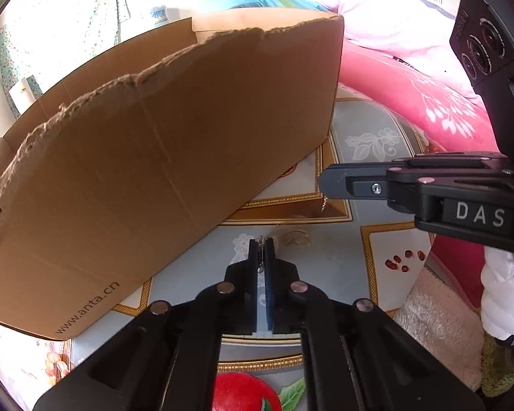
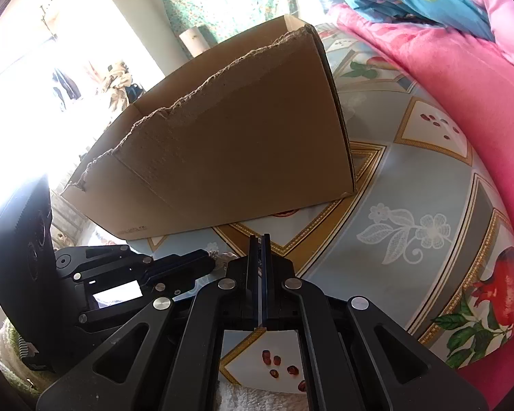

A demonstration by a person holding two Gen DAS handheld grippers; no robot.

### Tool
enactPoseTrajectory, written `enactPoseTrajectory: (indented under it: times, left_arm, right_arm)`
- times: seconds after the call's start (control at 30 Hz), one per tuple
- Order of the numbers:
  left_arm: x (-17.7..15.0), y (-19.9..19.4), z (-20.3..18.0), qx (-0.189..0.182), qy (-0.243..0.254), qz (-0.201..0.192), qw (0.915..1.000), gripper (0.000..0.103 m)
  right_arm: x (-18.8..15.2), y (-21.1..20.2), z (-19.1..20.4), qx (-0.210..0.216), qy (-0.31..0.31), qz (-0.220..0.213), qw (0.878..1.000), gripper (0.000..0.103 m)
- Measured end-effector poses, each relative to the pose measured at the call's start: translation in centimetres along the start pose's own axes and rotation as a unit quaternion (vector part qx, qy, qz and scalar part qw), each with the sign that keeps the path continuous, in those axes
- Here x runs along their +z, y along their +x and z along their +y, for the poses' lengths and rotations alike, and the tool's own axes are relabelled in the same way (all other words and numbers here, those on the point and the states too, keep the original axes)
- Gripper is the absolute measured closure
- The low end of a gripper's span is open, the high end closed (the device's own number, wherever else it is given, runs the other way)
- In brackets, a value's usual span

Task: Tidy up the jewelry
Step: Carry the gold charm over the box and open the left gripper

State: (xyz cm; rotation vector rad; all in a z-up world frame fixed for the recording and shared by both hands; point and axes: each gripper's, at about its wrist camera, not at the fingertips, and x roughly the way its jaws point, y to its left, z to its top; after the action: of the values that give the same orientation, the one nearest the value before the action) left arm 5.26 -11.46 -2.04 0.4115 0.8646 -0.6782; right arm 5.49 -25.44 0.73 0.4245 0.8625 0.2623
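In the left wrist view my left gripper (image 1: 262, 239) is shut, and a thin silver chain (image 1: 261, 262) runs down between its blue pads. A loose loop of fine chain (image 1: 295, 236) lies on the tablecloth just beyond its tips. My right gripper (image 1: 325, 185) comes in from the right, shut, with a short bit of gold chain (image 1: 323, 202) dangling from its tip. In the right wrist view the right gripper (image 2: 260, 238) shows its pads pressed together, and the left gripper (image 2: 207, 261) lies low on the left. Whether both hold one chain is unclear.
A big brown cardboard box (image 1: 161, 157) with a torn top edge stands right behind both grippers. Under them is a blue tablecloth (image 2: 411, 185) printed with flowers and pomegranates. Pink bedding (image 2: 479, 85) bounds the right side. A fluffy towel (image 1: 438, 325) lies at the near edge.
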Motion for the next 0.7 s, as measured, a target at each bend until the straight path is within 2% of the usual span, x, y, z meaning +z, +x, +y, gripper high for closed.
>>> enactPoseTrajectory:
  times: [0.3, 0.57, 0.7]
  left_arm:
    - [-1.2, -1.6, 1.0, 0.005, -0.011, 0.003, 0.9999, 0.1]
    - [-2.0, -6.0, 2.1, -0.002, -0.041, -0.052, 0.9978, 0.1]
    - [-1.1, -8.7, 2.4, -0.011, -0.053, -0.092, 0.9943, 0.1]
  right_arm:
    - [0.4, -0.4, -0.6, 0.005, 0.0, -0.004, 1.0, 0.103]
    - [0.4, -2.4, 0.2, 0.014, -0.017, -0.022, 1.0, 0.103]
    - [1.0, -4.6, 0.8, 0.036, -0.025, -0.042, 0.998, 0.103]
